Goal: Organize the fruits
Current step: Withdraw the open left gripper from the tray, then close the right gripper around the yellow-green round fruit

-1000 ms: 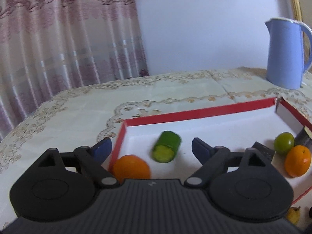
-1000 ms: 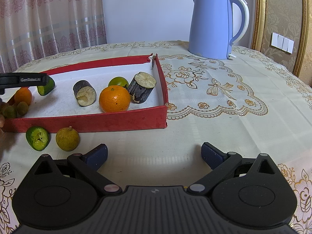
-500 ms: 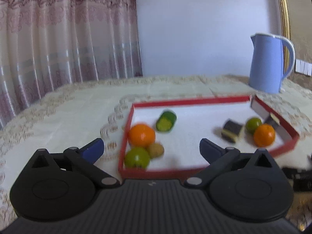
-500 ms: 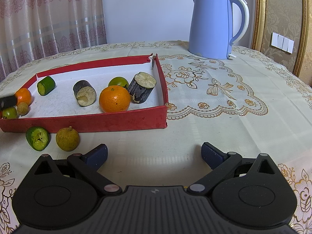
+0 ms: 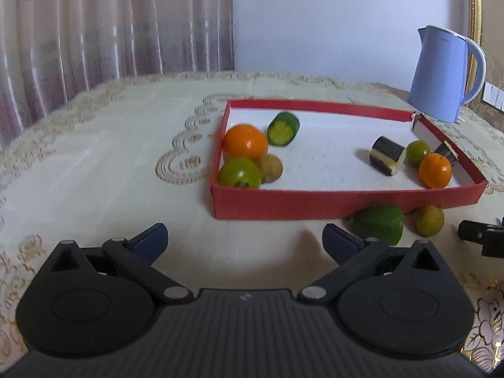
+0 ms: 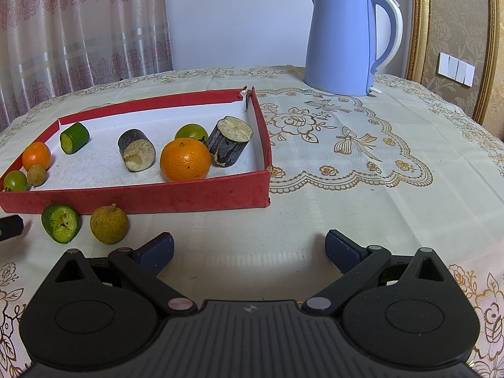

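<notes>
A red tray [image 6: 135,200] [image 5: 346,203] with a white floor holds two oranges [image 6: 185,159] [image 5: 245,142], two green fruits [image 6: 191,132] [image 5: 239,173], a small brown fruit [image 5: 269,167], a green cucumber piece [image 6: 74,137] [image 5: 283,129] and two dark cut cylinders [image 6: 137,154] [image 6: 230,141]. On the cloth before the tray lie a cut green fruit [image 6: 60,223] [image 5: 378,224] and a brown fruit [image 6: 109,224] [image 5: 428,220]. My left gripper [image 5: 245,242] is open and empty, hovering before the tray. My right gripper [image 6: 249,250] is open and empty, right of the loose fruits.
A blue electric kettle [image 6: 349,39] [image 5: 441,72] stands at the back right on the embroidered tablecloth [image 6: 346,145]. Curtains hang behind the table at the left. The right gripper's tip shows at the right edge of the left wrist view [image 5: 482,236].
My left gripper has pulled back out of the tray and towards me, open and empty; a green fruit and a small brown fruit now lie by the orange. The right gripper has not moved.
</notes>
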The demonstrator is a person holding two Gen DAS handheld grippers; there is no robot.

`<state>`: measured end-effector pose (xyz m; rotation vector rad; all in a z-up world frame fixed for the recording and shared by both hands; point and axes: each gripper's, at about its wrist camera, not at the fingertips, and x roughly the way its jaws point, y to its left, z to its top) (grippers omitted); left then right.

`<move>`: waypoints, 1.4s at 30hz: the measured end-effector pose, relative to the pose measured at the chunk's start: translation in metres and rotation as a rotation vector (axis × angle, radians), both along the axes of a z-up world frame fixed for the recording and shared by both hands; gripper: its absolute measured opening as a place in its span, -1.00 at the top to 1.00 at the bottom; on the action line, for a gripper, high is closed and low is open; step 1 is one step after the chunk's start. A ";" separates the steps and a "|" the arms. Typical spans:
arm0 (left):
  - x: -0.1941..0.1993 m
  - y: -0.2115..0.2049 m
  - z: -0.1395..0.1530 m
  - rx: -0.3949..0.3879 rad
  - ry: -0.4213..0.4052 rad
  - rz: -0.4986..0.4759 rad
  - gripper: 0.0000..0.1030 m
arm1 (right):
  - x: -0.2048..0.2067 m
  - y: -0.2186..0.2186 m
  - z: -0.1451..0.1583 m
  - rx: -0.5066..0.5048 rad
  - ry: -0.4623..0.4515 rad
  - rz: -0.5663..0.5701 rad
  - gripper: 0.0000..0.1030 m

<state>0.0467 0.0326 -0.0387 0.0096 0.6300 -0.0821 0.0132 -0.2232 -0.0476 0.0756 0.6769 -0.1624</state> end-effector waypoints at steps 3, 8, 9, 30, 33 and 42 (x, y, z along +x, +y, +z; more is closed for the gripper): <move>0.003 0.006 -0.002 -0.036 0.024 -0.003 -1.00 | 0.000 0.000 0.000 0.000 0.000 0.000 -1.00; 0.004 -0.001 -0.003 0.011 0.040 -0.001 -1.00 | 0.000 0.000 0.000 0.001 -0.001 0.000 -1.00; 0.005 -0.002 -0.003 0.019 0.041 -0.001 -1.00 | 0.000 0.000 0.000 0.002 -0.002 0.000 -1.00; 0.005 -0.001 -0.003 0.018 0.042 -0.001 -1.00 | -0.006 0.048 0.018 0.022 -0.108 0.226 -0.32; 0.005 -0.001 -0.003 0.018 0.042 -0.001 -1.00 | -0.001 0.054 0.017 0.023 -0.099 0.250 -0.18; 0.005 -0.001 -0.003 0.018 0.043 -0.001 -1.00 | 0.006 0.064 0.012 0.036 -0.094 0.300 0.23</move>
